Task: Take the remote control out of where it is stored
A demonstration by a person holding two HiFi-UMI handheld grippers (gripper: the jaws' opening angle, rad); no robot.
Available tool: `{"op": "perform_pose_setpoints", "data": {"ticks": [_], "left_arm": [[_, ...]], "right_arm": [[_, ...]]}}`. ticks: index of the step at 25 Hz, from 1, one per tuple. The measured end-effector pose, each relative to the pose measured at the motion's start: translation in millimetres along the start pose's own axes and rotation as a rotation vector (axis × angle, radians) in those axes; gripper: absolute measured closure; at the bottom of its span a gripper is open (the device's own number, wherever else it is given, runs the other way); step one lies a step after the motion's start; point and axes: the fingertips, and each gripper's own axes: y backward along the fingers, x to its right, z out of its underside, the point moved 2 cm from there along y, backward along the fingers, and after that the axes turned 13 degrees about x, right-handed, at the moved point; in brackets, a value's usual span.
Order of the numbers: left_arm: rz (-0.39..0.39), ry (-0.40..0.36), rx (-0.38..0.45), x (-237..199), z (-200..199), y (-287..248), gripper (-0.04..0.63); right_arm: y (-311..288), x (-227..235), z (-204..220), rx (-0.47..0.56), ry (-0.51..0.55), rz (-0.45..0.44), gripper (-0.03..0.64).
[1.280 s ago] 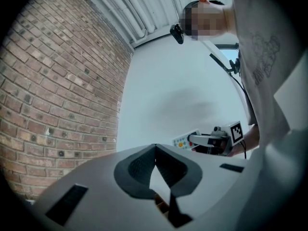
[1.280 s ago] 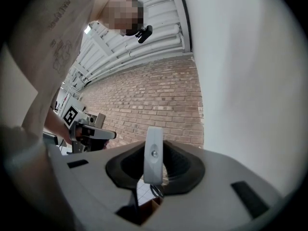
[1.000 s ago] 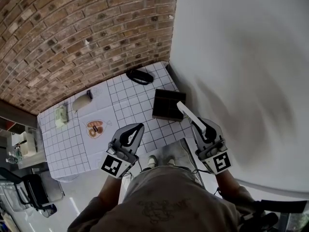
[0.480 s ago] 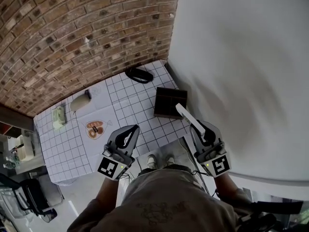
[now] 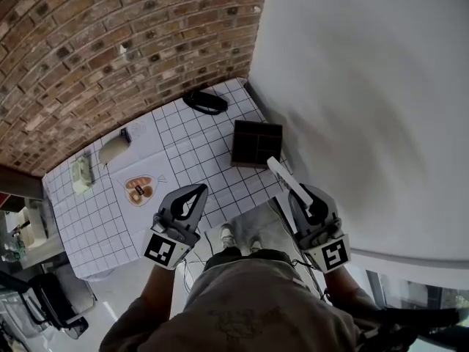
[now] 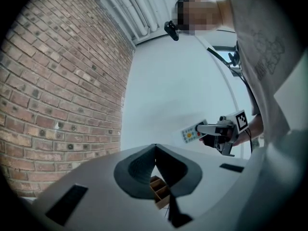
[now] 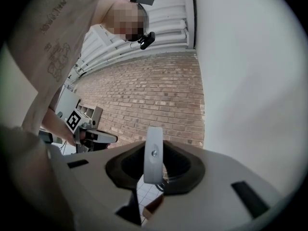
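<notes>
1. My right tongs are clamped on the remote control at its rear end, so most of its length juts forward.
2. The remote is out of the dark divided box. It is in the air by the near edge of the gridded surface.
3. My left tongs are closed on nothing, held level alongside.
4. I judge the remote light and stiff, with smooth hard plastic that could slip. Held by one end it may pivot, so a grip nearer the middle, clear of the buttons, would be steadier.
5. It is a slim white bar. The left gripper view shows small coloured buttons on its face. Seen end-on in the right gripper view, it stands on edge between the jaws.
</notes>
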Motion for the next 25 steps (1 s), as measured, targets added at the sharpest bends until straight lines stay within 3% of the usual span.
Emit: {"op": "perform_pose_setpoints", "data": {"ticks": [10,25], "left_arm": [[-0.024,0.048,0.01,18.7,-2.5,7.5,0.591],[-0.06,-0.005,-0.012,96.7,-10.5,10.5,0.591]], "right_arm": [[17.2,-5.8,-14.6,0.008,-0.007,-0.009,0.534],[79.1,1.5,-41.4,0.073,-0.042,-0.042,0.534]]}}
